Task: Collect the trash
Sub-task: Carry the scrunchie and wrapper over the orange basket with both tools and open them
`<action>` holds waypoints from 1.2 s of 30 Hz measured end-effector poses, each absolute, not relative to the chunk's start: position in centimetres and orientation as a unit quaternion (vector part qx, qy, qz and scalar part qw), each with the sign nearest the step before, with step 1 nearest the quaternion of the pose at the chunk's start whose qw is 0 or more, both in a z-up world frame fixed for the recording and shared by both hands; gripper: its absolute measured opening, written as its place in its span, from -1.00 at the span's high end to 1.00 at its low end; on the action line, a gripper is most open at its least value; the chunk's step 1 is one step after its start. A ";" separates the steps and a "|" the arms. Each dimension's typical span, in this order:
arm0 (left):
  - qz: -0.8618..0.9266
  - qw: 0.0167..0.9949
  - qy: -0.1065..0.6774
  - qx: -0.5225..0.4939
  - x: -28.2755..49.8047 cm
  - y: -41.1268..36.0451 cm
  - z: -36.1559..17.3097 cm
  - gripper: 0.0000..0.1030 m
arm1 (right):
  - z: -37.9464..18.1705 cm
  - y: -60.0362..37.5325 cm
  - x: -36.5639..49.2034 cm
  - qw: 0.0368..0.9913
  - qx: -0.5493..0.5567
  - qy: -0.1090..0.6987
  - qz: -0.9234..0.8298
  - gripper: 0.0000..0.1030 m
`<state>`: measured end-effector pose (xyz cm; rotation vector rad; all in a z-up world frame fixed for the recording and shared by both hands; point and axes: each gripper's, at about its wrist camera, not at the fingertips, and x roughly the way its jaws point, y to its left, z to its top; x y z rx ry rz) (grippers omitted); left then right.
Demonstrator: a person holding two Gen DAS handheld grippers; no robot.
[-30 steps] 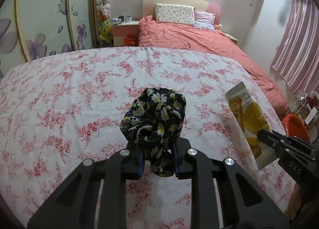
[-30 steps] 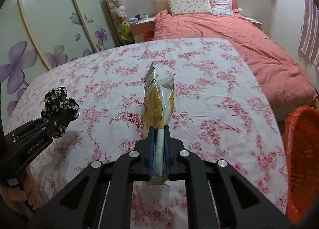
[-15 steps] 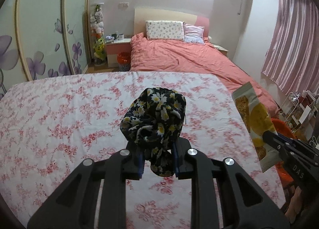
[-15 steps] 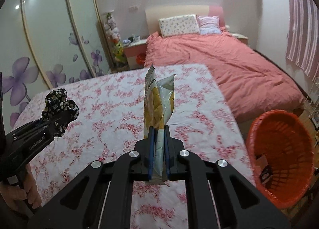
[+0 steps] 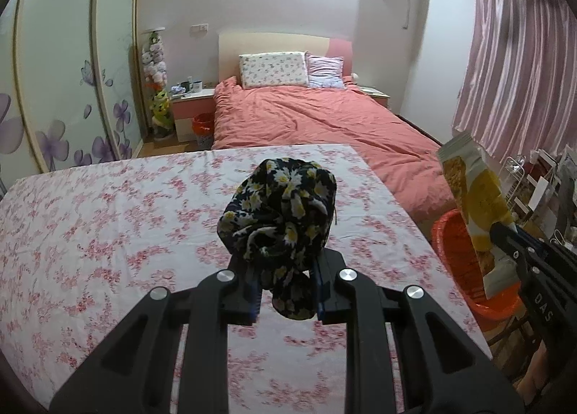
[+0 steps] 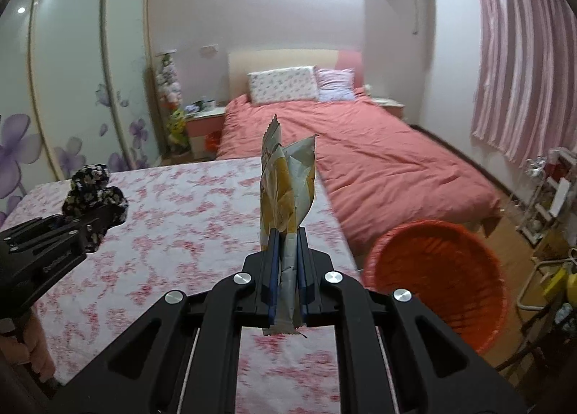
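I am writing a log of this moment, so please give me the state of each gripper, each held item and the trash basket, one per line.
Left gripper: shut on the floral cloth.
Floral cloth: bunched up, held above the table.
Right gripper: shut on the snack wrapper.
Snack wrapper: crumpled, upright, held in the air, not yet in the basket.
Orange basket: upright on the floor beside the table, open top.

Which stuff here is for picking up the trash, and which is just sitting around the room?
For the job:
snack wrapper in the right gripper
floral cloth bundle in the left gripper
orange basket

Just there:
pink bed
pillows
curtain
nightstand
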<state>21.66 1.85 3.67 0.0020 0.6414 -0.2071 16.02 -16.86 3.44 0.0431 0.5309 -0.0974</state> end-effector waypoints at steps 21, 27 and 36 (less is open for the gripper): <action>-0.183 0.935 0.301 0.034 18.6 -7.8 3.9 0.57 | 2.8 -23.9 12.1 0.961 0.043 0.220 -0.163 0.82; -0.208 0.929 0.303 0.046 18.0 -11.1 3.4 0.57 | 2.0 -25.8 11.7 0.955 0.059 0.223 -0.184 0.82; -0.241 0.917 0.312 0.056 17.8 -15.0 2.2 0.57 | 0.5 -29.3 10.9 0.947 0.081 0.227 -0.212 0.82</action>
